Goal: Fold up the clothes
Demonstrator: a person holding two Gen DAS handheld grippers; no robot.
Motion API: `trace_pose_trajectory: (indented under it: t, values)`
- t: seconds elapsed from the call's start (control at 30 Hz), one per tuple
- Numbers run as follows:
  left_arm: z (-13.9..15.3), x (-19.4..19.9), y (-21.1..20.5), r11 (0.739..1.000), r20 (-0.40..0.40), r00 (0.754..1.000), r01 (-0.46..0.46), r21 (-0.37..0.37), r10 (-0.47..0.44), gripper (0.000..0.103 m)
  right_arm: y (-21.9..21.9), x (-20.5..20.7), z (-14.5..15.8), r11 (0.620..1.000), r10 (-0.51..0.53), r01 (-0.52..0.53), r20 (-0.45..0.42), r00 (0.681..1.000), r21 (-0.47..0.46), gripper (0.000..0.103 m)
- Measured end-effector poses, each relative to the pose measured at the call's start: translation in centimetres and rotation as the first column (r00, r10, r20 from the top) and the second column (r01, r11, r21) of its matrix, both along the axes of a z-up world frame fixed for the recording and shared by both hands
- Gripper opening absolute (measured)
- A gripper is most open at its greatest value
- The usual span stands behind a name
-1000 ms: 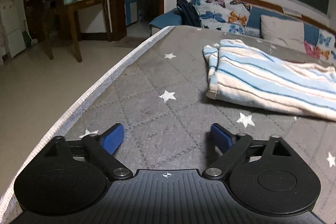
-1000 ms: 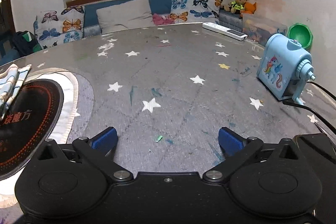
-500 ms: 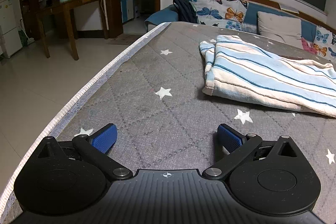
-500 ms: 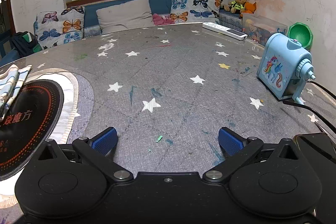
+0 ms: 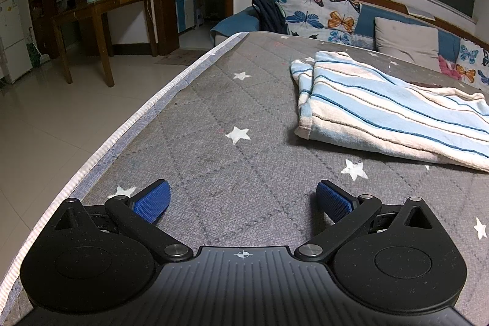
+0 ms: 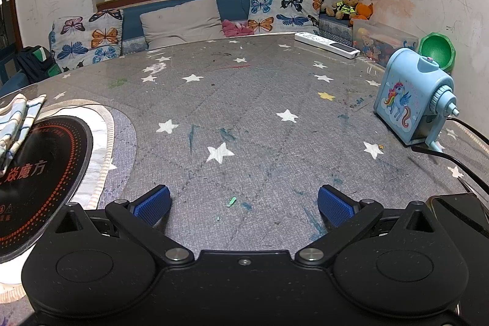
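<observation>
The left claw (image 5: pixel 243 199) is spread wide and holds nothing, low over the grey star-patterned tabletop (image 5: pixel 214 118), with the folded striped towel (image 5: pixel 391 109) lying flat ahead and to its right, apart from the blue pads. The right claw (image 6: pixel 244 203) is also wide and empty above the same tabletop, where only a corner of the towel (image 6: pixel 15 118) shows at the far left, resting on the edge of a round black cooktop (image 6: pixel 39 173). A blue pencil sharpener (image 6: pixel 412 100) stands to the right, near a black cable (image 6: pixel 452 158).
</observation>
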State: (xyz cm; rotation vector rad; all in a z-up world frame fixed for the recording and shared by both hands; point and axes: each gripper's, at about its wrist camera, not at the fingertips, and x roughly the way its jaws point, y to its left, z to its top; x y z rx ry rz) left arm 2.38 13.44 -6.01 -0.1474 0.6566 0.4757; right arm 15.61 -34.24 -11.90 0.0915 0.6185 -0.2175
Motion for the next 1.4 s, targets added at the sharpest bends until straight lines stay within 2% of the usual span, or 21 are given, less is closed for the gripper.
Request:
trace_pose_trajectory:
  t: [1.4]
  values:
    - [-0.16,0.14,-0.14,1.000,0.000,1.000,0.000,-0.001,0.000,0.103,0.11,0.21,-0.24,1.000,0.000,0.000,0.001,1.000,0.000,0.103]
